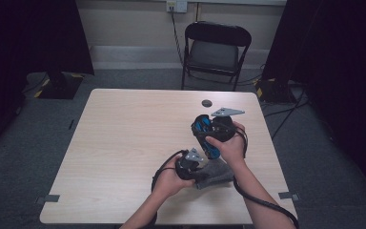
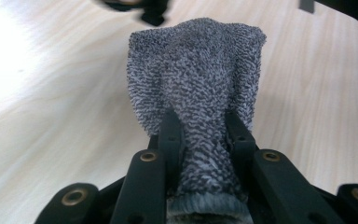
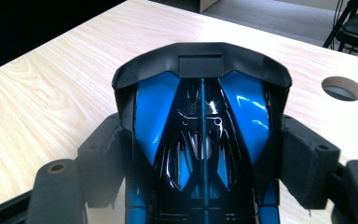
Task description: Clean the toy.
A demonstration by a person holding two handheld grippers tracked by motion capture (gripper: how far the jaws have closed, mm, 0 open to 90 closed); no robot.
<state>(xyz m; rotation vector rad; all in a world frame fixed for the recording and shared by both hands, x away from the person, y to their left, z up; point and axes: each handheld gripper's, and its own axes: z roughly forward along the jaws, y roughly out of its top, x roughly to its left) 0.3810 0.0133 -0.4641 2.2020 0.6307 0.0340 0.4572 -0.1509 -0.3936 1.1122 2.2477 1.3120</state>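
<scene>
Two things are in hand at this moment: a grey terry cloth [image 2: 196,79] and a blue and black toy car [image 3: 200,135]. The left hand-held gripper [image 1: 196,160] has its jaws drawn together on a bunched fold of the cloth, and in the left gripper view the loose end fans out ahead of them, just above the table [image 1: 124,143]. In the high view the cloth lies at the near right part of the table, under and beside that gripper. The right hand-held gripper [image 1: 213,135] is clamped across the car's body, its padded jaws standing wide against the two flanks. The car is held up off the table, just beyond the cloth, with its dark spoiler pointing away in the right gripper view.

By my reading the work is wiping the car with the cloth. Both grasps are made, so picking up is done. Cloth and car look close together, but whether they touch I cannot tell. The wiping itself, and setting both things down again, seem to remain.

No brand, label or writing can be read on the car, the cloth or either gripper. A round hole [image 3: 342,88] in the table lies to the far right.
</scene>
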